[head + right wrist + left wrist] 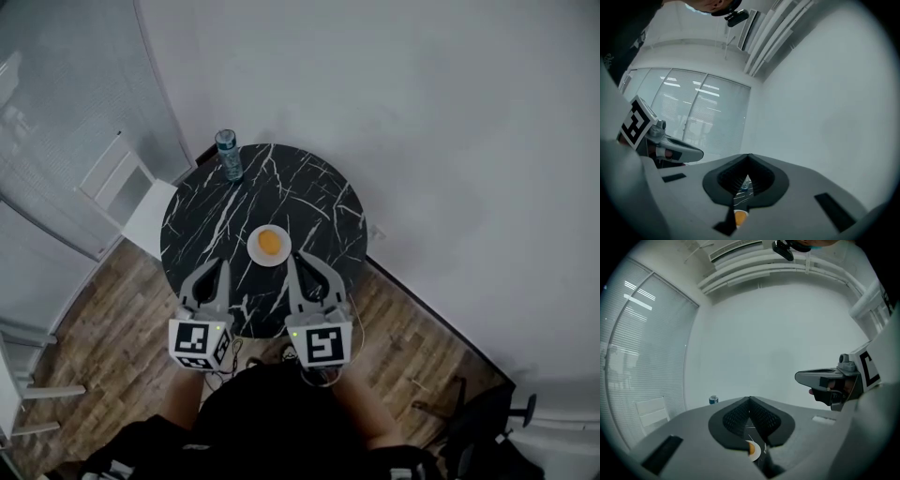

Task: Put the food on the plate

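A small white plate (pixel 255 253) rests in the middle of the round black marble table (pixel 319 202), and an orange piece of food (pixel 269 242) lies on it. Both grippers hover over the table's near edge, pointing at the plate. The left gripper (pixel 223 266) is to the plate's lower left, the right gripper (pixel 292 258) just at its right rim. Both are shut and hold nothing. In the left gripper view the jaws (pixel 750 400) meet, with the plate (pixel 756 451) and food (pixel 751 449) below them. In the right gripper view the shut jaws (pixel 749 158) stand above the food (pixel 739 217).
A clear bottle with a blue cap (pixel 228 155) stands at the table's far left edge. A white chair (pixel 127 187) sits left of the table. Wooden floor (pixel 112 309) surrounds the table, with a white wall behind it. The person's dark clothing fills the bottom of the head view.
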A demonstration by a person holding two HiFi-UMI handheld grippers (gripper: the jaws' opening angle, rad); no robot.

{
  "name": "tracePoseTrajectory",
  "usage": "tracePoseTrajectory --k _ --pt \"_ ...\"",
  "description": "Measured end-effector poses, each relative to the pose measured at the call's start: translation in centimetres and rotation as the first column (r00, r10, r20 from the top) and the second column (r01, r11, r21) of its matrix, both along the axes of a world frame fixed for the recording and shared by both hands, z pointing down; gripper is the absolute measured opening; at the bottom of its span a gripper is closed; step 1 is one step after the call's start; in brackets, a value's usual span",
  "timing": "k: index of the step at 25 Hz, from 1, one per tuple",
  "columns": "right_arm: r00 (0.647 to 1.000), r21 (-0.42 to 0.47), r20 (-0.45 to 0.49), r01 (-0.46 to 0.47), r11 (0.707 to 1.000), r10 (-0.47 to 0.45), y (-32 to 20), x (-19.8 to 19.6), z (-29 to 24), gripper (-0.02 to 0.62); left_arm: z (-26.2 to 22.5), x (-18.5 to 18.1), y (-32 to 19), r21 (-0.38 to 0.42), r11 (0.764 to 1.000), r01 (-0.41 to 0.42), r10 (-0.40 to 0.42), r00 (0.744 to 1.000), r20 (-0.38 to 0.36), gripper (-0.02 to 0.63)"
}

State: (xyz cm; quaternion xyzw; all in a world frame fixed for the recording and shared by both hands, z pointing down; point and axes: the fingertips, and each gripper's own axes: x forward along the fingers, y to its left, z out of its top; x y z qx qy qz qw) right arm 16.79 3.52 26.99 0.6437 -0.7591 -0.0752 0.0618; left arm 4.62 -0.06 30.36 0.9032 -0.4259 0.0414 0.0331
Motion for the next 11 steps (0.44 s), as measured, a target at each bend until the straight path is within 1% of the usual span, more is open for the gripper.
tracePoseTrajectory --k 7,11 --pt "1.000 -0.003 0.006 0.009 1.000 -0.009 -0.25 0.76 0.28 -0.005 -0.05 0.70 0.11 0.004 1.000 -0.002 0.002 1.000 0.012 0.000" --pt "0.999 -0.015 -0.026 0.022 1.000 -0.023 -0.06 0.13 0.56 -0.005 0.03 0.56 0.58 0.002 1.000 -0.009 0.009 1.000 0.018 0.000"
